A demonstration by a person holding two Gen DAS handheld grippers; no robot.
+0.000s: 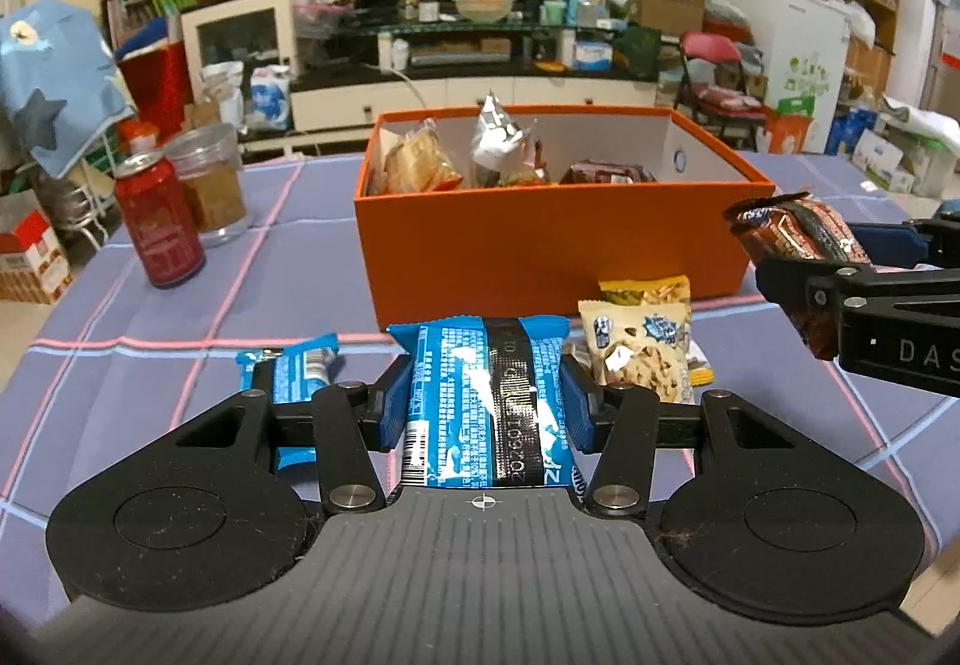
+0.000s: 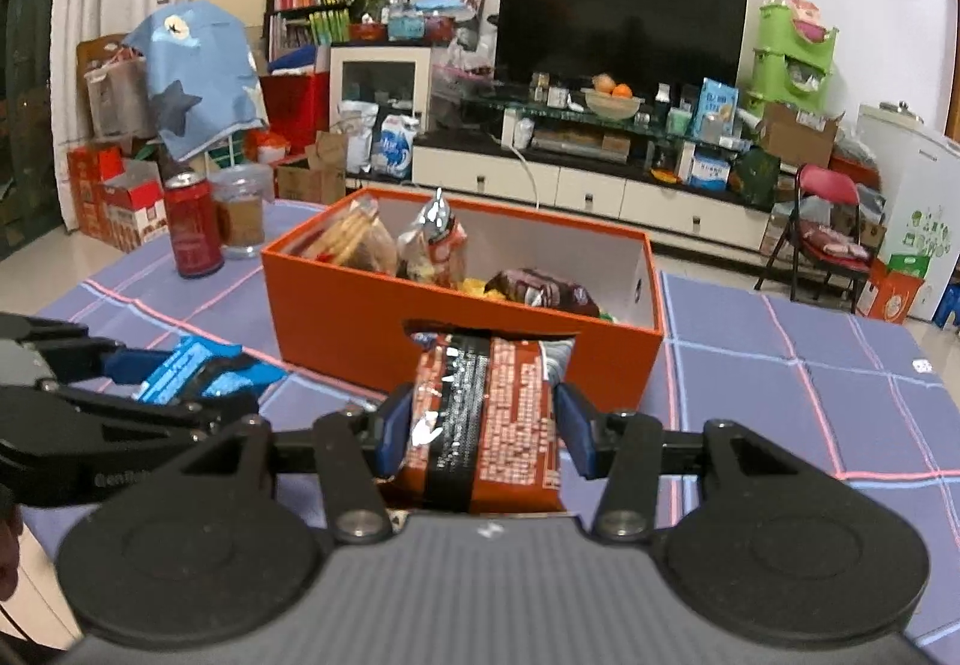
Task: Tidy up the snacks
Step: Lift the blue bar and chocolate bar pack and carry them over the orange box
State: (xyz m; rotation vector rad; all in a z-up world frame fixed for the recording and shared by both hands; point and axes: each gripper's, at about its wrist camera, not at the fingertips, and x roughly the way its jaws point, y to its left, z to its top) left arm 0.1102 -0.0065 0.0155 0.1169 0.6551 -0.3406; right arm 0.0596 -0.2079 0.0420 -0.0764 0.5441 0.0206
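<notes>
While the purple checked tablecloth (image 1: 300, 269) fills my view, the orange shoebox (image 1: 540, 245) sits open mid-table, holding a cracker pack (image 1: 420, 164), a silver-topped pouch (image 1: 501, 137) and a brown packet (image 1: 606, 172). A red can (image 1: 157, 221) and a plastic jar (image 1: 210, 182) stand together, well left of it. My left gripper (image 1: 483, 401) clamps a blue wafer packet (image 1: 480, 395); my right gripper (image 2: 480, 419) clamps a brown snack packet (image 2: 486, 413) before the box. A cookie packet (image 1: 645, 347) and a small blue packet (image 1: 297, 371) lie on the cloth.
</notes>
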